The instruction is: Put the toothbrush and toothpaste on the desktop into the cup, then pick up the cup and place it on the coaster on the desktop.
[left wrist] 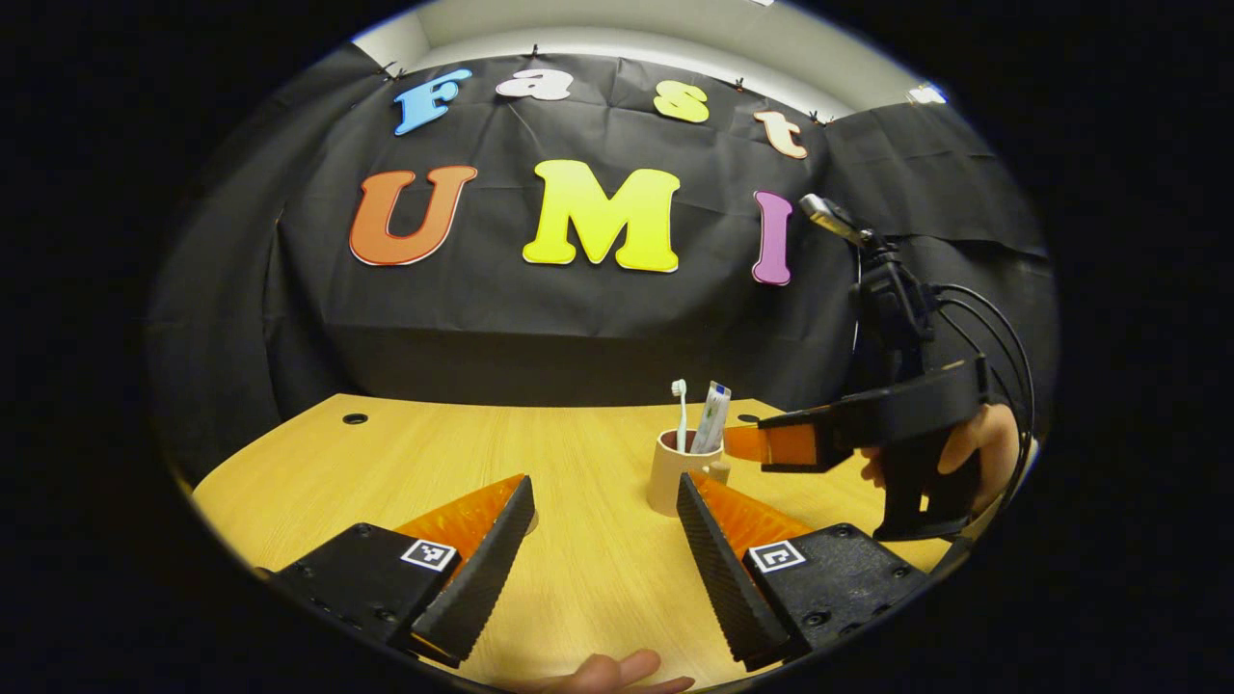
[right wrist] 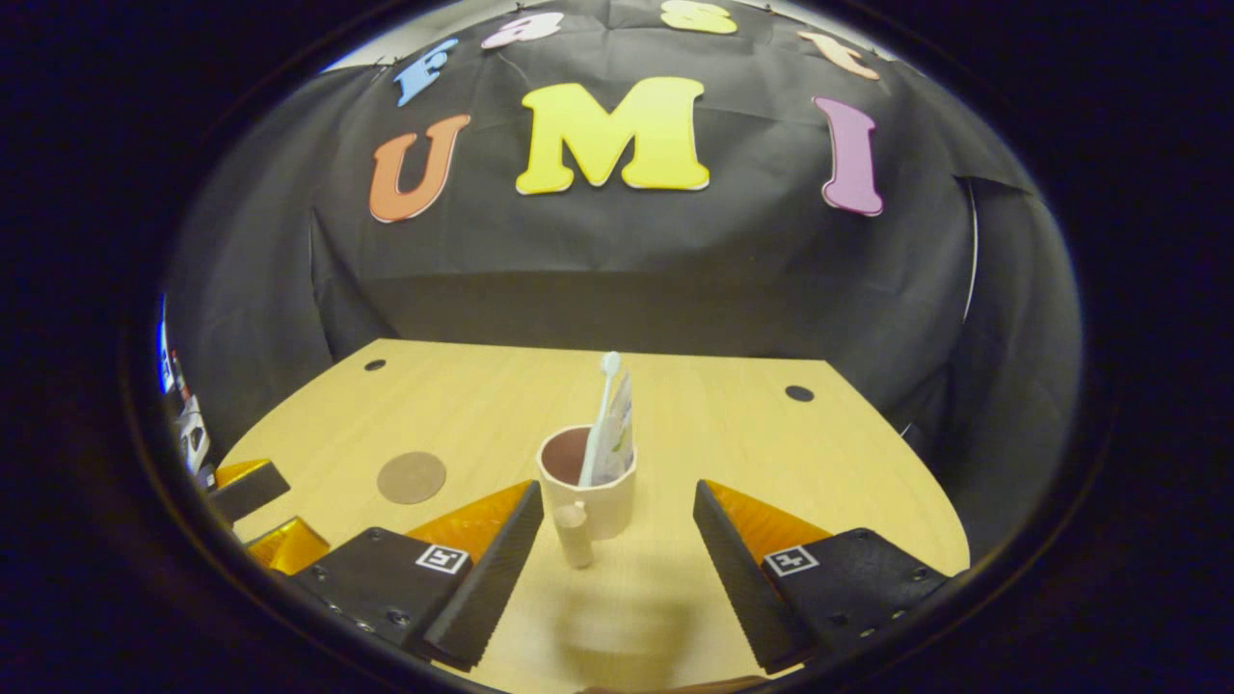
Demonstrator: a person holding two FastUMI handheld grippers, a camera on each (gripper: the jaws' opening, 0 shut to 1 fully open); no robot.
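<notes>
Left gripper (left wrist: pixel 603 535): jaws spread wide, holding nothing and touching nothing, poised low over the near edge of the desktop (left wrist: pixel 405 453).

Right gripper (right wrist: pixel 617 545): jaws spread wide, nothing clamped. The cup's handle (right wrist: pixel 575 533) sits between its fingers near the left one; whether they touch cannot be told. In the left gripper view the right gripper (left wrist: pixel 747 443) reaches in level from the right edge, its tips beside the cup's rim, carried by a hand (left wrist: pixel 974 448) wrapped around its grip.

One cup (right wrist: pixel 588 487) stands upright mid-desktop. It contains one toothbrush (right wrist: pixel 600 414), head up, and one toothpaste tube (right wrist: pixel 620 434), both leaning on the rim.

One round coaster (right wrist: pixel 412 477) lies flat toward the left edge, apart from the cup, bare.
</notes>
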